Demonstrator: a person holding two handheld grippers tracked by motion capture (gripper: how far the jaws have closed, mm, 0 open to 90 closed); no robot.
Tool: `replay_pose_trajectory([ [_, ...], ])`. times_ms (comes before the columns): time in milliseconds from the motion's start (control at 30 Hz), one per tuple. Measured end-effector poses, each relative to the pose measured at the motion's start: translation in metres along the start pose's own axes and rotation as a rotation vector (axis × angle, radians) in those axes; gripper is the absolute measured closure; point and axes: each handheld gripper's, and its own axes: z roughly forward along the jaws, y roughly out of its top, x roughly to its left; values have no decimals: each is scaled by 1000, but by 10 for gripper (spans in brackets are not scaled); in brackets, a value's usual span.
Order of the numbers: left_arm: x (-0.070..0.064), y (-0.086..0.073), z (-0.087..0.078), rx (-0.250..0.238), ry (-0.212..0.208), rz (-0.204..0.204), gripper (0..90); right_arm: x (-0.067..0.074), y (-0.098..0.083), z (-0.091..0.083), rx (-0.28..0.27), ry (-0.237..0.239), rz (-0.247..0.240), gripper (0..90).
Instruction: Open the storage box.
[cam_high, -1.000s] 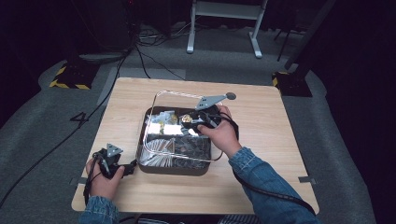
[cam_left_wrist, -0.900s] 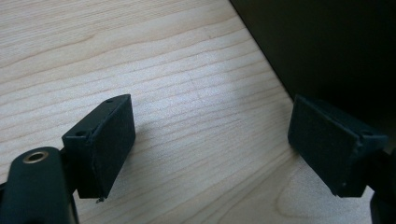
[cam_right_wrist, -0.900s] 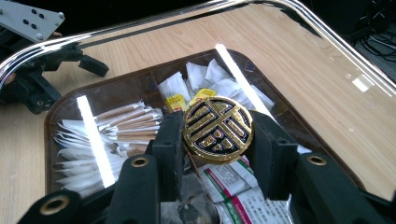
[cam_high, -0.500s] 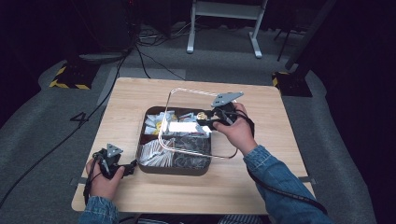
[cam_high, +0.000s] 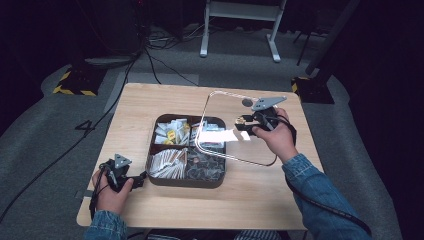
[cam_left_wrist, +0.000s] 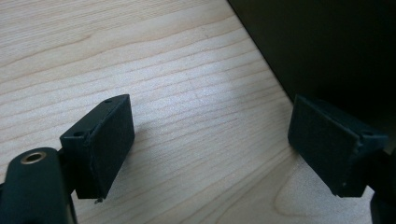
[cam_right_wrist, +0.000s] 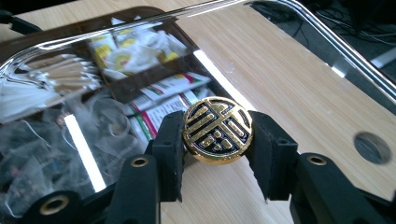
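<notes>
Left tongs (cam_high: 142, 176): spread wide, nothing between, resting low on the wooden surface (cam_high: 135, 107) just beside the tray's left wall.
Tray (cam_high: 187, 182): dark, compartmented, mid-surface, holding sachets and tea bags.
Lid (cam_high: 215, 100): clear, rounded-square, lifted and tilted, overhanging the tray's right half.
Knob (cam_right_wrist: 217, 129): round, gold and black, on the lid.
Right tongs (cam_high: 239, 122): pinching the knob from both sides.

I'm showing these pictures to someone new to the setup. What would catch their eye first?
Likely the clear lid, held by its gold knob in the right gripper above the table's right half, partly over the tray. Next, the tray's compartments of packets at the table's middle. The left gripper rests open by the tray's near left corner.
</notes>
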Motion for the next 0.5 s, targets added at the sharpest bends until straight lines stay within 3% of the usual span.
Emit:
replay_pose_trajectory([
  [500,0,0,0,0,0,0,152,-34,-29,-23,26,-67,58,587],
])
